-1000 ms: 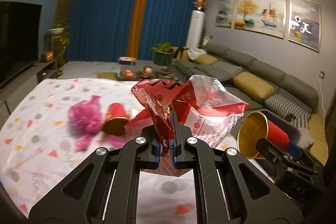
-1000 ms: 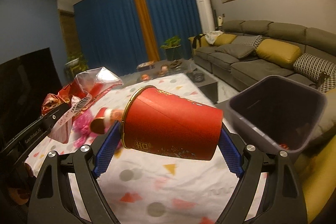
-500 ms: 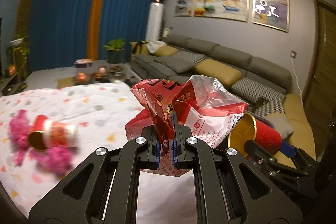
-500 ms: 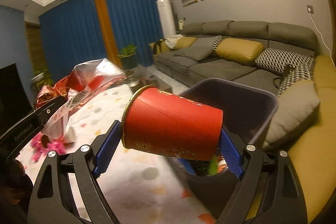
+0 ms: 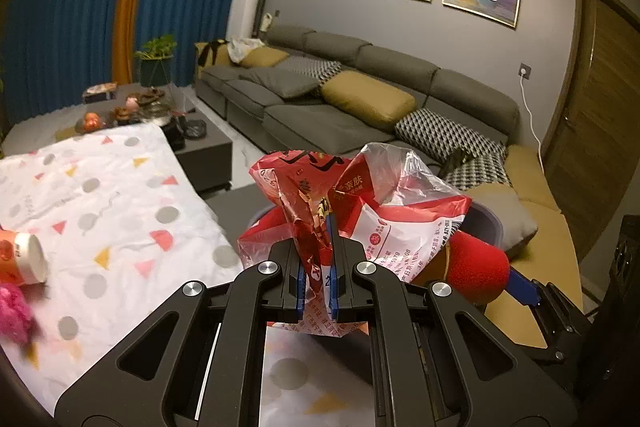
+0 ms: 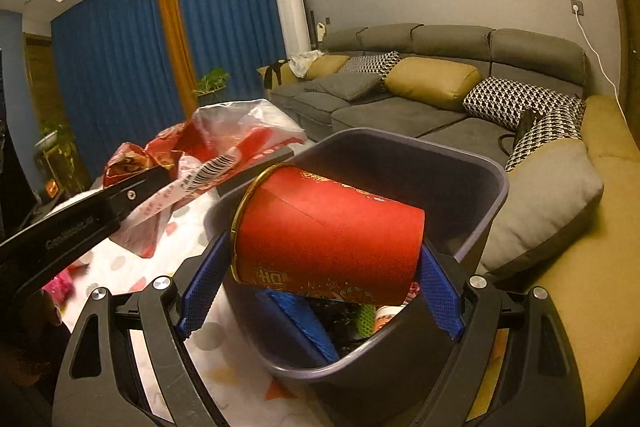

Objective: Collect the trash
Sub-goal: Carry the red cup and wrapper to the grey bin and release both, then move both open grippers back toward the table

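My left gripper (image 5: 317, 277) is shut on a crumpled red and clear plastic bag (image 5: 360, 211), held up beside the bin; the bag also shows in the right wrist view (image 6: 208, 151). My right gripper (image 6: 320, 281) is shut on a red paper cup (image 6: 328, 247) with a gold rim, lying sideways just over the open grey trash bin (image 6: 472, 163). The cup also shows in the left wrist view (image 5: 476, 267). Some trash lies in the bin's bottom (image 6: 380, 319). Another cup (image 5: 22, 263) and pink fluff (image 5: 14, 311) lie on the table at the left.
The table has a white cloth with coloured dots and triangles (image 5: 112, 211). A grey sofa with yellow and patterned cushions (image 5: 360, 99) runs behind the bin. A low coffee table with small items (image 5: 132, 107) stands further back.
Both grippers have swung right, away from the table's middle, toward the bin. The red cup is now over the bin's opening and the bag is close beside it.
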`<act>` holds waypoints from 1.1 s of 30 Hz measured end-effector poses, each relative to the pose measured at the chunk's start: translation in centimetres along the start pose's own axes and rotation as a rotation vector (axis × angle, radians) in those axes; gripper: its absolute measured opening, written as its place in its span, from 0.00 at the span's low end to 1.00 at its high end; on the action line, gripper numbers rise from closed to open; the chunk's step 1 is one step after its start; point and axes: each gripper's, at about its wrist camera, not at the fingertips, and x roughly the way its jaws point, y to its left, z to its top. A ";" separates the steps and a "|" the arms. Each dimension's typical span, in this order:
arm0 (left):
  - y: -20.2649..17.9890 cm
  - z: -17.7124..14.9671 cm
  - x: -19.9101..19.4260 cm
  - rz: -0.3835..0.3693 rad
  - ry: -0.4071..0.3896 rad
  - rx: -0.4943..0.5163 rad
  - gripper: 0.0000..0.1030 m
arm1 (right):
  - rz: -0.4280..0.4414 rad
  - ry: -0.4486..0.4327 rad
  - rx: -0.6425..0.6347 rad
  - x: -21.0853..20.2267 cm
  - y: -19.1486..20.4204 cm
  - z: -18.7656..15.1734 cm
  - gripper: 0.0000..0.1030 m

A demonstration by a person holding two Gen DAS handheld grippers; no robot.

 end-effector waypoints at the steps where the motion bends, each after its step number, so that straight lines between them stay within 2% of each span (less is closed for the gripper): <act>1: -0.1 -0.1 0.4 -0.003 0.007 0.003 0.07 | -0.005 0.001 -0.001 0.1 0.0 0.0 0.82; 11: -0.3 0.0 2.4 -0.074 0.061 -0.002 0.10 | -0.009 0.007 -0.008 0.9 -1.0 0.5 0.82; 13: -0.3 0.0 2.5 -0.078 0.065 0.003 0.19 | -0.004 0.007 -0.008 0.9 -1.1 0.5 0.83; 14: -0.3 0.1 2.6 -0.080 0.068 0.003 0.31 | -0.009 0.008 -0.011 0.9 -1.1 0.5 0.83; 15: -0.3 0.1 2.6 -0.085 0.069 -0.001 0.48 | -0.011 0.009 -0.012 1.1 -1.4 0.5 0.83; 17: -0.1 0.1 2.3 -0.092 0.056 -0.014 0.57 | -0.014 0.006 -0.014 1.1 -1.5 0.4 0.84; 19: 0.0 0.3 2.1 -0.083 0.050 -0.015 0.62 | -0.016 0.003 -0.011 0.9 -1.7 0.4 0.84; 21: 0.4 0.3 1.6 -0.072 0.041 -0.030 0.71 | -0.018 -0.005 -0.010 0.6 -1.7 0.5 0.84; 23: 0.7 0.3 1.0 -0.064 0.029 -0.044 0.75 | -0.023 -0.018 -0.014 0.1 -1.7 0.6 0.84; 27: 1.3 0.0 -1.4 -0.007 -0.016 -0.044 0.84 | -0.035 -0.062 -0.022 -1.7 -1.4 0.7 0.84; 33: 3.7 -1.0 -4.9 0.104 -0.050 -0.106 0.88 | -0.041 -0.129 -0.039 -4.5 -0.4 0.9 0.84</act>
